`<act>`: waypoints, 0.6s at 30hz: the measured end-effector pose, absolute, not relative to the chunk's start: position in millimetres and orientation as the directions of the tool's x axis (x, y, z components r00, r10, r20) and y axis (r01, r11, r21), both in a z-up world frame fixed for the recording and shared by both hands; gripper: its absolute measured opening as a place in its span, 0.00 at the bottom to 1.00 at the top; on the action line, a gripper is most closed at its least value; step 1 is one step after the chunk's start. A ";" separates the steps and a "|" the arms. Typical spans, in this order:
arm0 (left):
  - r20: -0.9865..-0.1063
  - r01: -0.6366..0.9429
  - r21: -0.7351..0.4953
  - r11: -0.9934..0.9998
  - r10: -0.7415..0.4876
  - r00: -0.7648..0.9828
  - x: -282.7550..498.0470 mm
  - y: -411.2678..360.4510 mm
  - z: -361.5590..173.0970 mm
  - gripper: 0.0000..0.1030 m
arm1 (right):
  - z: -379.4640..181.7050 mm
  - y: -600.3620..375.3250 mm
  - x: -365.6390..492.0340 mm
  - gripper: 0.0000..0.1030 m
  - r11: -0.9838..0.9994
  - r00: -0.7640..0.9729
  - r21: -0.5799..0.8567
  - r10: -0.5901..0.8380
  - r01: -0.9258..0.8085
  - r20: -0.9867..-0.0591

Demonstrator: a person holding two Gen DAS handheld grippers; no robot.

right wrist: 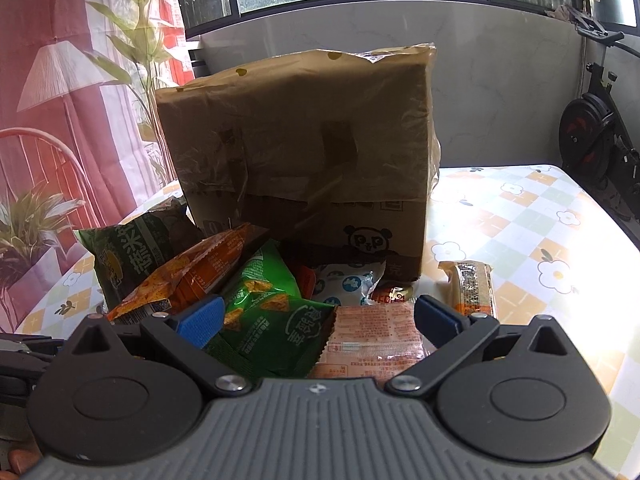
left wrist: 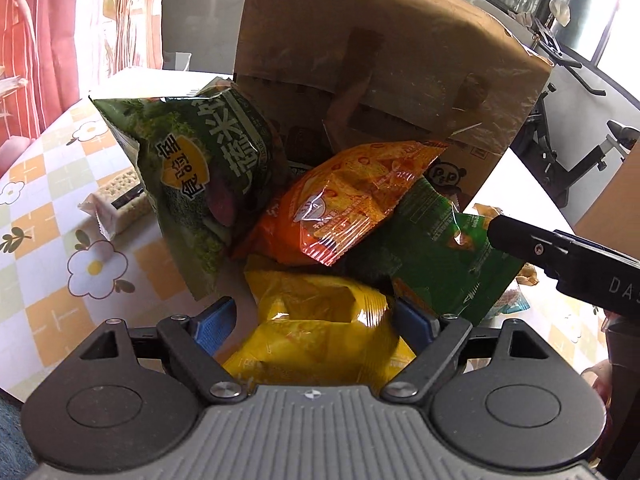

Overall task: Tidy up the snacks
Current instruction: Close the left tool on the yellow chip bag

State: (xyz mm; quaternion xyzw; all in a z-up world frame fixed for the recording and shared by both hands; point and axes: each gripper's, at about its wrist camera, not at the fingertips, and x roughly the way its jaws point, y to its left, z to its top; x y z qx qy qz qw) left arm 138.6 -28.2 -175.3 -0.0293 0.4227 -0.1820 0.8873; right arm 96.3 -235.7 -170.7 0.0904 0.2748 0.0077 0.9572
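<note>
A heap of snack bags lies in front of a tall cardboard box [left wrist: 384, 64] [right wrist: 304, 152]. The heap holds a dark green bag [left wrist: 192, 176] [right wrist: 132, 252], an orange bag [left wrist: 352, 200] [right wrist: 192, 272], a bright green bag [left wrist: 440, 252] [right wrist: 264, 300] and a yellow bag [left wrist: 320, 320]. My left gripper [left wrist: 316, 320] stands open low over the yellow bag, whose top lies between the blue pads. My right gripper [right wrist: 318, 320] is open over the bright green bag and a pink packet [right wrist: 372, 336]. One black finger [left wrist: 516, 236] of it reaches in from the right in the left wrist view.
A cracker packet [left wrist: 120, 200] lies left of the heap, another [right wrist: 474, 288] to its right, and a white-and-blue packet [right wrist: 348, 284] sits by the box. The table [right wrist: 540, 220] carries a flower-checked cloth. An exercise bike [right wrist: 592, 140] stands beyond the right edge.
</note>
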 end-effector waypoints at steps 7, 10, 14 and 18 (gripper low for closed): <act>-0.751 0.292 -0.212 0.933 -0.347 0.562 139.3 -24.8 -185.1 0.93 | -173.3 -235.4 99.2 0.99 0.982 0.841 0.188 0.074 0.033 -0.536; -0.769 0.303 -0.215 0.929 -0.352 0.534 139.8 -28.6 -190.5 0.93 | -174.6 -233.7 100.0 0.99 0.982 0.835 0.189 0.083 0.026 -0.544; -0.785 0.298 -0.254 0.920 -0.376 0.492 142.4 -26.3 -198.3 0.91 | -174.7 -232.6 98.7 0.99 0.982 0.836 0.185 0.081 0.024 -0.542; -0.775 0.328 -0.237 0.915 -0.381 0.504 136.3 -24.3 -190.0 0.76 | -173.5 -233.2 97.5 0.98 0.983 0.840 0.182 0.078 0.025 -0.537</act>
